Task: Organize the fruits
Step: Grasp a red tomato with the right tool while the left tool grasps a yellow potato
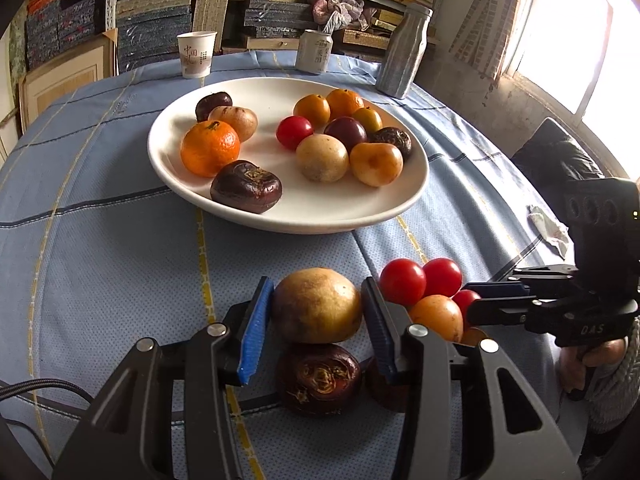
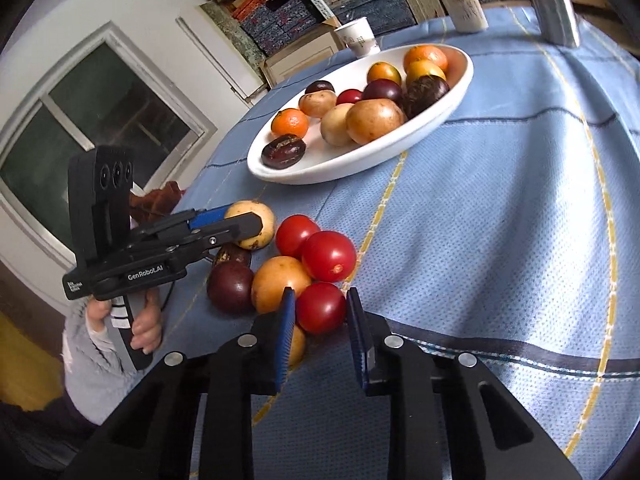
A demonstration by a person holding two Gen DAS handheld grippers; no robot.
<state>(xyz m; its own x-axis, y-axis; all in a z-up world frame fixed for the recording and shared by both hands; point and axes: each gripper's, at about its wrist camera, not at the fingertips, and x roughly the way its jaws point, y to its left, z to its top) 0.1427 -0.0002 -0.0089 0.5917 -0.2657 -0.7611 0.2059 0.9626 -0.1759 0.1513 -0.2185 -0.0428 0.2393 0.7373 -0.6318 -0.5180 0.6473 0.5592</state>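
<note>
Reading "GenRobot.AI", left hand-held gripper [image 2: 256,222] grips fruit [image 2: 252,230].

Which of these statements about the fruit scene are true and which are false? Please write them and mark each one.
1. The left tongs grip a yellow fruit. True.
2. The plate is empty. False: it holds many fruits, such as a mandarin.
3. The right tongs are closed on a tomato. True.
4. The cup stands on the plate. False: it stands on the cloth, behind the plate.
</note>
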